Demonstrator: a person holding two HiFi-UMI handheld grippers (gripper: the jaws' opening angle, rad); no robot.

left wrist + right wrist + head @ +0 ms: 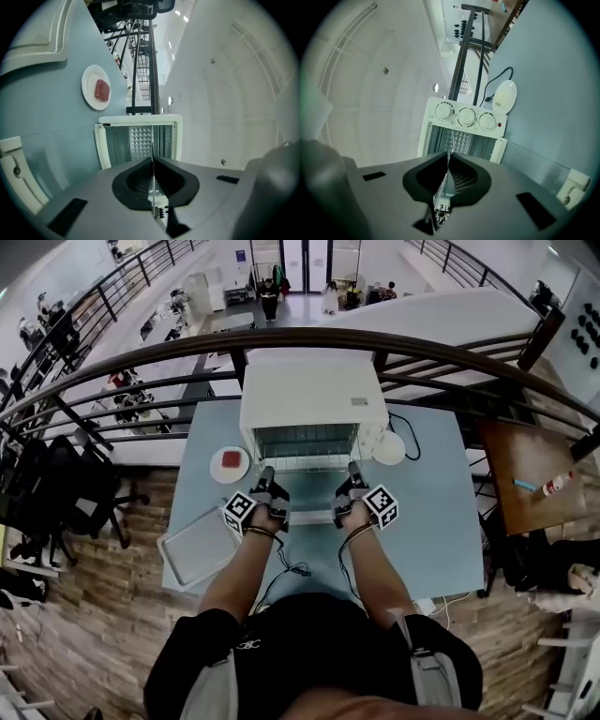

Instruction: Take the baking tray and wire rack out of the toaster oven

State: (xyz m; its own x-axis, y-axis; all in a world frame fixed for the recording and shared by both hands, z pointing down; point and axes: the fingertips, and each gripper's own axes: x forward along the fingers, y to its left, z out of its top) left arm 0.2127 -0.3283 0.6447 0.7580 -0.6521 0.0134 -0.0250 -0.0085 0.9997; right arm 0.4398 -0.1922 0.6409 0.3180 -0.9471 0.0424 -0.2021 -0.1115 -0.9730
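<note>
The white toaster oven (314, 395) stands on the light blue table (441, 521) with its door let down toward me. The wire rack (309, 463) sticks out of the oven mouth. My left gripper (266, 474) is shut on the rack's left side and my right gripper (354, 471) on its right side. Both grippers lie on their sides. In the left gripper view the rack (152, 140) is a thin edge-on line running from the shut gripper (153, 161) into the oven (138, 121). The right gripper view shows that gripper (449, 157) clamped on the rack (451, 140). The baking tray (197, 545) lies on the table at the left.
A small plate with a red piece (231, 463) sits left of the oven, a white round object with a cord (388, 448) to its right. The door handle (574, 185) lies low beside the right gripper. A dark railing (309, 343) runs behind the table.
</note>
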